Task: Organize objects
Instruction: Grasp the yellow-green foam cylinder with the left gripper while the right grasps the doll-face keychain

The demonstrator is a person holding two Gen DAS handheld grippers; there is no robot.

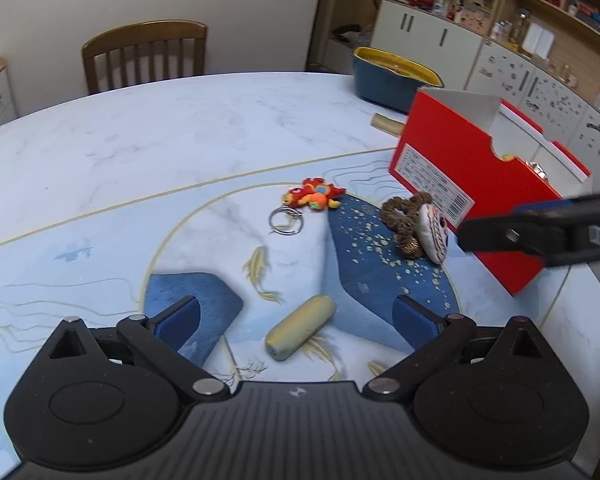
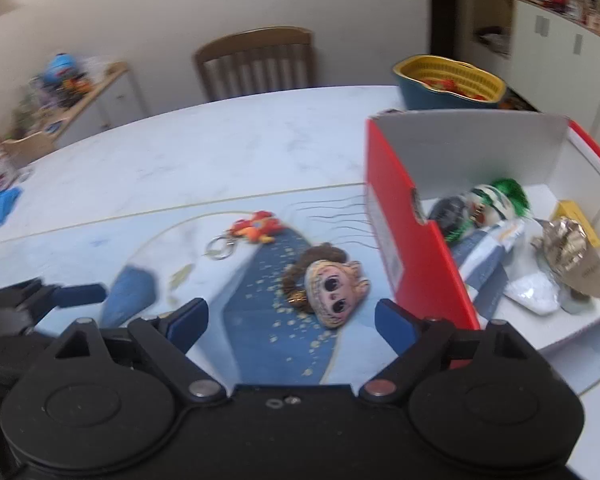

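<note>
A yellow-green cylinder [image 1: 300, 328] lies on the table between the fingers of my left gripper [image 1: 296, 316], which is open and just above it. A doll-head plush with brown curly hair [image 2: 332, 286] lies just ahead of my right gripper [image 2: 292, 318], which is open and empty; the doll also shows in the left wrist view [image 1: 414, 226]. A red plush keychain with a metal ring [image 1: 314, 196] lies further back. A red shoebox [image 2: 416, 240] stands open at the right, holding a green-haired doll [image 2: 494, 204], a foil packet [image 2: 572, 256] and papers.
A blue and yellow basket [image 1: 392, 76] stands behind the box on the table [image 1: 160, 136]. A small beige roll [image 1: 388, 124] lies beside it. A wooden chair [image 1: 144, 54] stands at the far edge. Shelves and cabinets line the right wall.
</note>
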